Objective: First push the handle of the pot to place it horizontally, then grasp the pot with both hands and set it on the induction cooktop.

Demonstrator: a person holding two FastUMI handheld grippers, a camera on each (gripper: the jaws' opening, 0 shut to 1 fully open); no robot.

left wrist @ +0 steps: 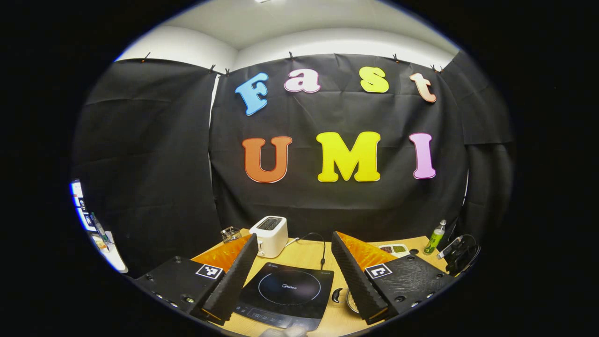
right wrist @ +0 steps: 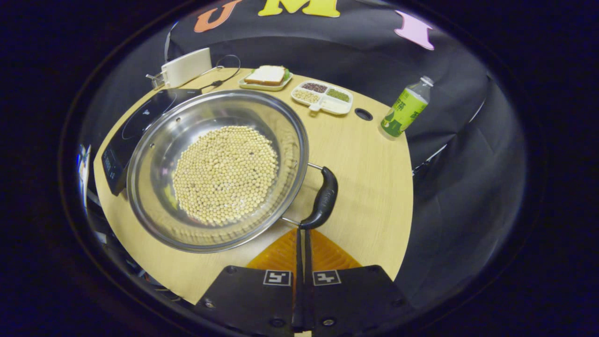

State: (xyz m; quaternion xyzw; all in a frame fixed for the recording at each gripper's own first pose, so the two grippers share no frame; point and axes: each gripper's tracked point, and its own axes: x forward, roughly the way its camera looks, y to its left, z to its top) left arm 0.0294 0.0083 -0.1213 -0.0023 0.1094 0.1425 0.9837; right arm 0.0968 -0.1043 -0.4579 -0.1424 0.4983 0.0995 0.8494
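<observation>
Nearest in the right gripper view, the right gripper [right wrist: 303, 234] has its fingers pressed together with nothing between them, their tips touching the lower end of the pot's black side handle [right wrist: 321, 199]. Just beyond, the steel pot [right wrist: 154, 140], holding a bed of pale soybeans [right wrist: 225, 174], sits on the wooden counter [right wrist: 369, 187], its far left rim overlapping the edge of the black induction cooktop [right wrist: 122, 140]. Farther back lie a divided tray of grains [right wrist: 322, 97], a plate with a sandwich [right wrist: 265, 76], a white toaster [right wrist: 186, 68] and, to the right, a green bottle [right wrist: 404, 110]. In the left gripper view, the left gripper [left wrist: 294, 281] hangs above the cooktop with its fingers spread wide, empty.
</observation>
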